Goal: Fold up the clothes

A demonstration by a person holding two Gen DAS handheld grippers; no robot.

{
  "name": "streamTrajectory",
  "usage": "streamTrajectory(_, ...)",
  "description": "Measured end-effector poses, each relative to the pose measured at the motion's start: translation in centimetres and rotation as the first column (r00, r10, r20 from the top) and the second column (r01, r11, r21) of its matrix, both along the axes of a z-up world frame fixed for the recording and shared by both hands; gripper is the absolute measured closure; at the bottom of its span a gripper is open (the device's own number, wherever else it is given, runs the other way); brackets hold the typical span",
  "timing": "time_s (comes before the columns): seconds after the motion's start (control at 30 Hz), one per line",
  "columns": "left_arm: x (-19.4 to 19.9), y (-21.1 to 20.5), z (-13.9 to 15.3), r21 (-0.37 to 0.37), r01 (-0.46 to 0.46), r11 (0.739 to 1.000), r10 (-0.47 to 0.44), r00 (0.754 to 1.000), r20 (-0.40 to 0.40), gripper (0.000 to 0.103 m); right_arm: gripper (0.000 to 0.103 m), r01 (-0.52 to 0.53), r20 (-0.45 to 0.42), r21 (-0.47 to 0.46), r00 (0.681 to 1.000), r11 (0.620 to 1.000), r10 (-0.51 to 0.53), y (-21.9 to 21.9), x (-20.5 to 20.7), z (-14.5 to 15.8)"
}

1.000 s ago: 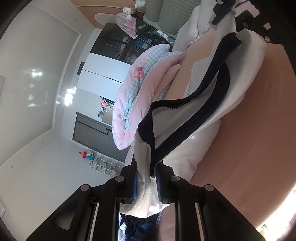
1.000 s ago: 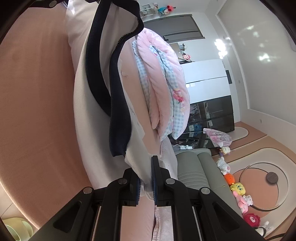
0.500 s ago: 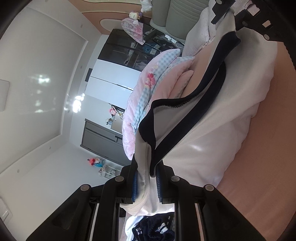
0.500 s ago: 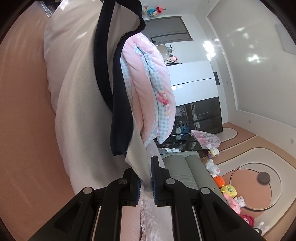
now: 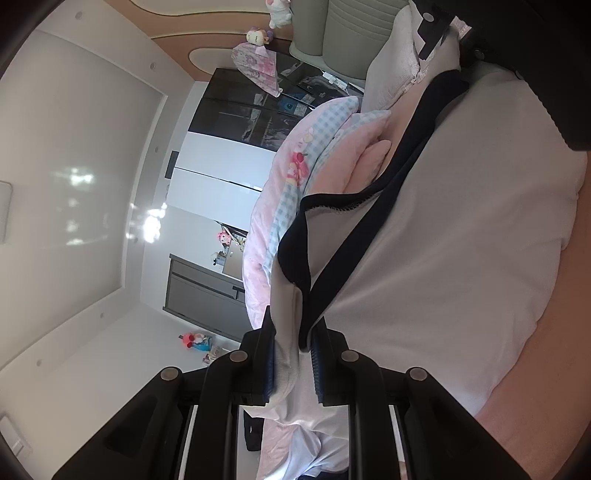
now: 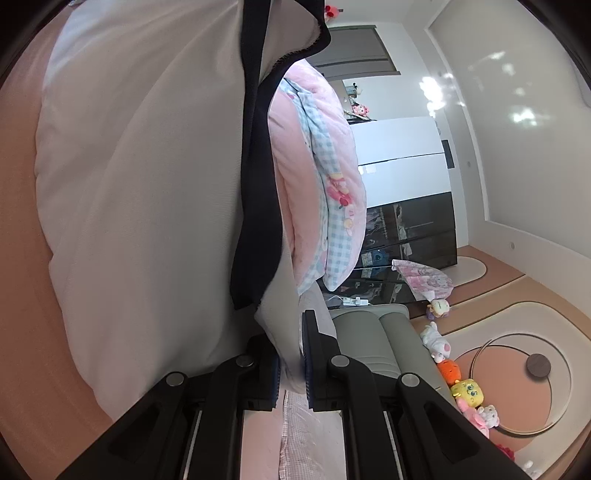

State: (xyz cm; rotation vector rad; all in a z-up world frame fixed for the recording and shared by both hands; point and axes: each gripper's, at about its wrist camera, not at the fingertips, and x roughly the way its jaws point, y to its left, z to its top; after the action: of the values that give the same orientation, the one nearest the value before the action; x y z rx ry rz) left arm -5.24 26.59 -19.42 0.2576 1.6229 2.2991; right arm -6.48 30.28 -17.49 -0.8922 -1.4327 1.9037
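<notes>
The dark glass-fronted cabinet (image 6: 410, 236) holds items too dim to identify. A folded pink and blue-checked quilt (image 5: 295, 184) (image 6: 325, 177) lies on the bed (image 5: 554, 350) (image 6: 22, 258) toward its headboard end, just beyond the garment. A grey padded headboard (image 6: 373, 347) stands at that end, with soft toys (image 6: 465, 391) on the floor beside it and a pink printed cloth (image 6: 424, 280) draped near the cabinet. A pink pillow (image 5: 391, 74) lies at the head of the bed.

The garment, a white top (image 5: 461, 240) (image 6: 147, 184) with a navy trim (image 5: 373, 229) (image 6: 258, 184), is stretched between both tools above the bed's pink sheet, its body bulging toward the bed surface. The left tool (image 5: 293, 354) is clenched on one edge of the top, white fabric and navy trim pinched between its pads. The right tool (image 6: 291, 354) is clenched on the opposite edge, white fabric bunched between its fingers. The right tool's black body (image 5: 436, 33) shows at the far end of the garment in the left wrist view.
</notes>
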Motion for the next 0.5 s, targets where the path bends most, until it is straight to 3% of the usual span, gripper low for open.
streamTrajectory(0.23, -2.4, 1.7, -1.1, -0.038, -0.012, 0.999, 0.013, 1.0, 0.015, 0.089, 0.096, -0.008, 0.038, 0.018, 0.999, 1.0, 0.007, 1.7, -2.6, -0.5)
streamTrajectory(0.33, -3.5, 2.1, -2.0, -0.069, -0.014, 0.998, 0.016, 0.999, 0.032, 0.089, 0.096, -0.021, 0.061, 0.066, 0.998, 0.998, 0.017, 2.2, -3.3, -1.4)
streamTrajectory(0.5, -4.9, 3.1, -3.3, -0.099, -0.033, 0.995, 0.04, 0.997, 0.06, 0.089, 0.096, -0.02, 0.102, 0.067, 0.995, 0.998, 0.013, 2.4, -4.4, -3.2)
